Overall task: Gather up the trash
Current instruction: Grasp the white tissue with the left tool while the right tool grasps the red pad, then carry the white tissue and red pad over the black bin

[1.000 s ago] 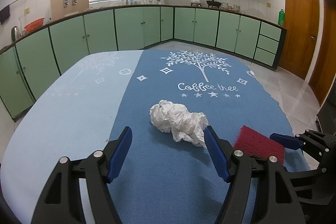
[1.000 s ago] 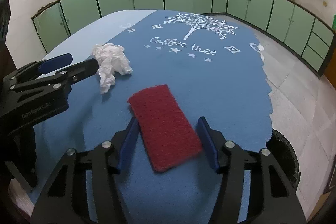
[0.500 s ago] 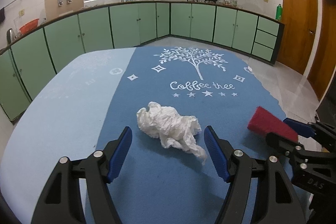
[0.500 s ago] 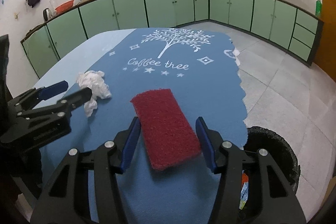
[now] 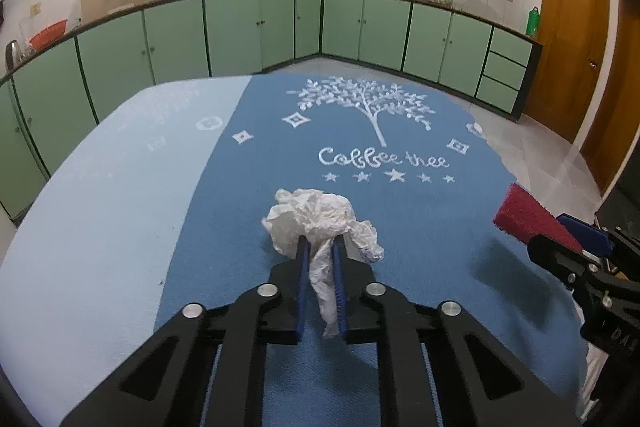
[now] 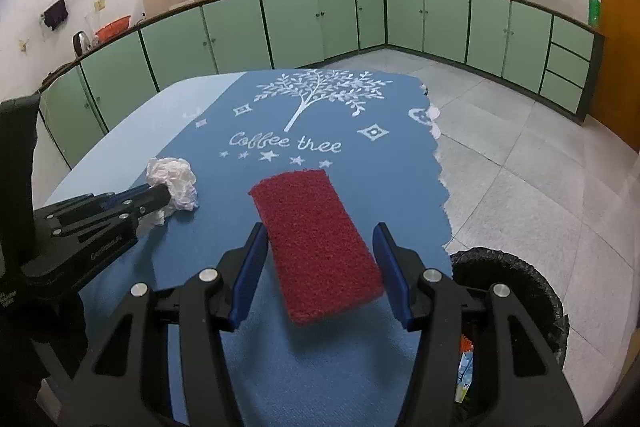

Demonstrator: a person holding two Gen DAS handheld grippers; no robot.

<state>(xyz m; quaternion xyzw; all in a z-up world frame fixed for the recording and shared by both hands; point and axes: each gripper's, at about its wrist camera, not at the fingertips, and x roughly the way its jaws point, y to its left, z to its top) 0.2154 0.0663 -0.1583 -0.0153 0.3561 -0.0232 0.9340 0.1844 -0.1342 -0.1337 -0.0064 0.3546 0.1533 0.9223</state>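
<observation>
A crumpled white tissue (image 5: 320, 217) lies on the blue table mat (image 5: 248, 227). My left gripper (image 5: 320, 245) is shut on its near part; it also shows in the right wrist view (image 6: 160, 195), with the tissue (image 6: 174, 179) at its tip. A red scouring pad (image 6: 316, 243) sits between the fingers of my right gripper (image 6: 320, 231), lifted above the mat, and seems held there though gaps show beside it. In the left wrist view the pad (image 5: 528, 217) sticks out of the right gripper (image 5: 560, 235) at the right edge.
A black-lined trash bin (image 6: 516, 291) stands on the tiled floor by the table's right edge, with some trash inside. Green cabinets (image 5: 360, 27) run along the far walls. A wooden door (image 5: 572, 39) is at the right.
My left gripper has closed on the tissue. My right gripper has lifted the red pad higher above the mat.
</observation>
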